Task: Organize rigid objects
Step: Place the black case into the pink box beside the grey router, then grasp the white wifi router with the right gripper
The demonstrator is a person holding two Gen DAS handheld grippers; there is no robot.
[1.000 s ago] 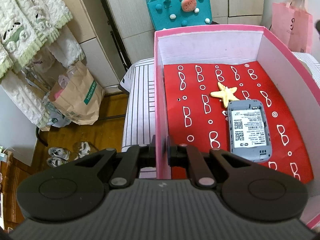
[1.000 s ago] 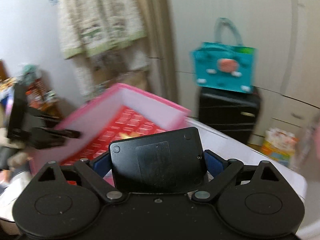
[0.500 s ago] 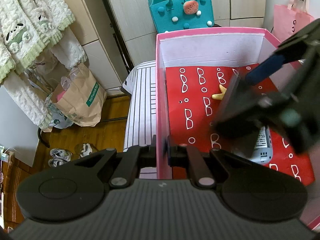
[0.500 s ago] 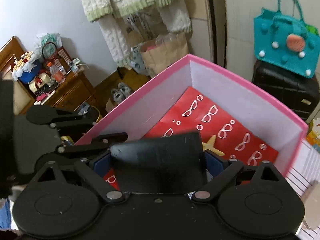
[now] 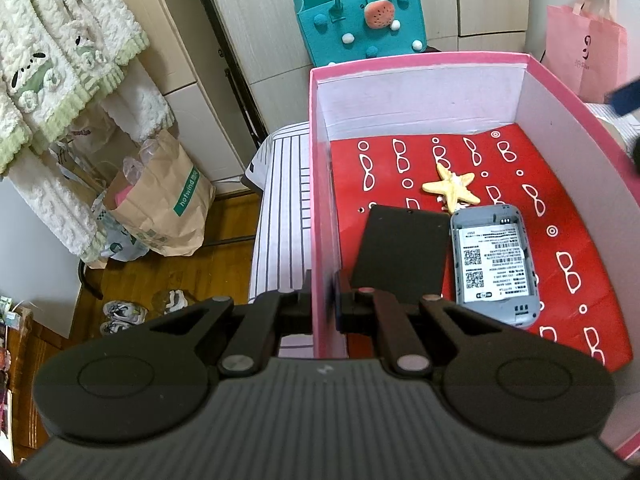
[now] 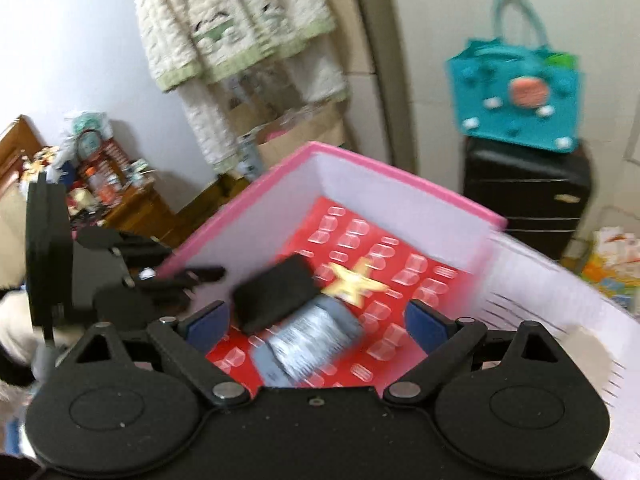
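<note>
Left gripper (image 5: 325,304): jaws closed down on the left wall of the pink box (image 5: 318,200), one finger outside, one inside; clamped tight on the wall.
Right gripper (image 6: 318,322): jaws spread wide, nothing between them; hangs above the box, blue pads (image 6: 208,322) visible.
Black plate (image 5: 402,254): flat on the red box floor, near the left wall, just beside the grey device; looks touching at its top right corner, can't tell for sure.
Grey device (image 5: 494,266): lies label side up w/ QR codes, right of the black plate.
Starfish (image 5: 451,188): yellow, behind the device, tip touching or just over its top edge.
Left view only: sharp pic; label text, glasses pattern on red liner, striped surface (image 5: 280,220) under box, paper bag (image 5: 168,204) on floor, pink bag (image 5: 584,52) at right.
Right view only: motion-blurred; shows left gripper from outside at box wall, black suitcase (image 6: 524,196) under the teal bag (image 6: 516,104), cluttered wooden cabinet (image 6: 120,208) at left.
Both views: teal bag, hanging cream sweater (image 5: 60,60), all three items in box.
</note>
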